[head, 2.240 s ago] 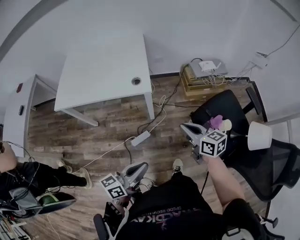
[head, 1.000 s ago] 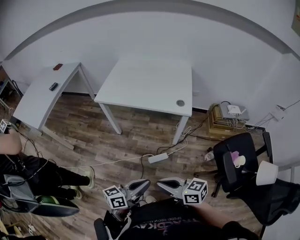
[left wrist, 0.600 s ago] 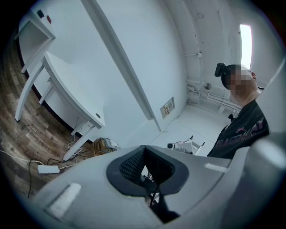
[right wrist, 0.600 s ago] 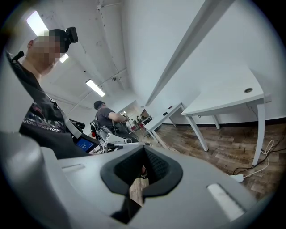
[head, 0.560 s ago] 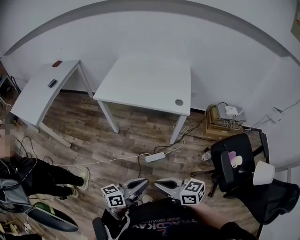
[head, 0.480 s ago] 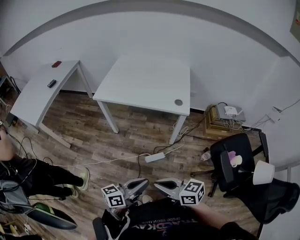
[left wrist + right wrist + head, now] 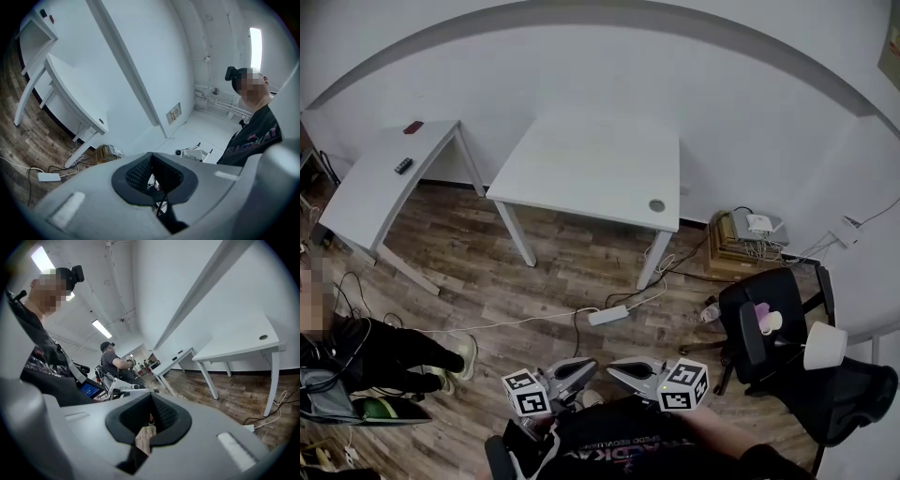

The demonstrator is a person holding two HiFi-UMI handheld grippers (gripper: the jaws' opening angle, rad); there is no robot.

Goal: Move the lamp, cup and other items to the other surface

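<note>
We hold left gripper (image 7: 572, 371) and right gripper (image 7: 628, 370) clenched, nothing between the jaws. Lamp (image 7: 823, 345) and cup (image 7: 771, 322) sit on the chair (image 7: 764, 289) off to our right, so right gripper's nearer. Table (image 7: 591, 164) is ahead, well apart.
</note>
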